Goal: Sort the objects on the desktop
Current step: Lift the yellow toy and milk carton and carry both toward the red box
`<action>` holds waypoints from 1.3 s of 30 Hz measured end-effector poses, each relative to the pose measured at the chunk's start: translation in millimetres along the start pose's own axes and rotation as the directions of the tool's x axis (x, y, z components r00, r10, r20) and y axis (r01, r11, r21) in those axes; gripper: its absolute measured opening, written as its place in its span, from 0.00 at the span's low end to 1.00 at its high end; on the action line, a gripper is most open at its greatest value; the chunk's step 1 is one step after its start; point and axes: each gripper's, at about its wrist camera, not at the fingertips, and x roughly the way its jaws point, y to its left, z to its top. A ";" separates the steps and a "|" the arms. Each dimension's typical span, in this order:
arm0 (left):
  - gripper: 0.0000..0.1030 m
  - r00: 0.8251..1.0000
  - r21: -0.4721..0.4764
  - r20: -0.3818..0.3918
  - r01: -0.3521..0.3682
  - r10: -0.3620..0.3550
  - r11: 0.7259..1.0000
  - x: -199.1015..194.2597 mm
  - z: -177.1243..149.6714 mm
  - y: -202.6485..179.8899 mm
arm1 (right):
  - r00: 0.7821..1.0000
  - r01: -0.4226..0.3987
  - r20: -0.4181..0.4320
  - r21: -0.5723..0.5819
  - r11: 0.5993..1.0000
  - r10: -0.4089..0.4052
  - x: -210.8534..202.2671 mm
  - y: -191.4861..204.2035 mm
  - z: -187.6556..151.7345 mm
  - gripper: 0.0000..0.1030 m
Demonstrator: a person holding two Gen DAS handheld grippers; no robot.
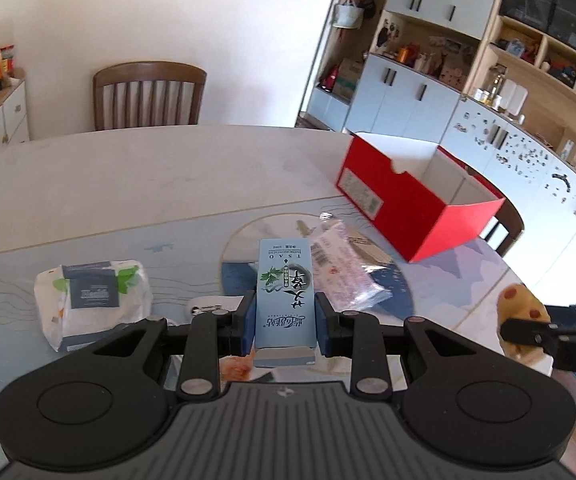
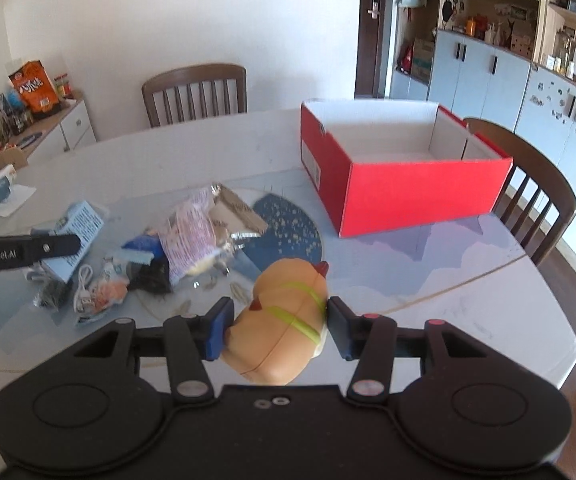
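A pale round dining table (image 2: 428,280) is carrying the open red cardboard box (image 2: 404,184) at upper right. The left gripper (image 1: 285,322) is clamping a tall pale-blue printed carton (image 1: 284,296) at centre frame, and the right gripper (image 2: 278,330) is squeezing a soft tan rounded toy with yellow-green stripes (image 2: 280,320). The squashy toy may be slipping from those pads, or the carton tipping.

Your left gripper's fingers (image 1: 248,322) hide the lower sides of the pale blue carton (image 1: 284,292). At three o'clock the picture edge cuts off the right gripper (image 1: 544,332), which partly covers the orange toy (image 1: 518,304). The carton's small print is unreadable.
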 end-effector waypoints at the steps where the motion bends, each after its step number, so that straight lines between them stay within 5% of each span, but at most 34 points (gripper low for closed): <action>1: 0.27 1.000 0.005 -0.001 0.005 -0.005 1.000 -2.4 0.7 -3.3 | 1.000 -0.003 0.005 -0.002 1.000 0.003 -2.5 -0.2 1.8 0.49; 17: 0.27 1.000 0.029 0.013 -0.009 0.008 1.000 -1.5 20.6 -68.2 | 0.997 -0.069 0.039 -0.063 0.996 0.072 -4.3 -35.6 36.7 0.49; 39: 0.27 0.999 0.049 0.050 -0.021 0.018 0.999 105.2 97.5 -215.5 | 0.979 -0.179 0.070 -0.169 0.969 0.193 49.4 -167.5 125.2 0.48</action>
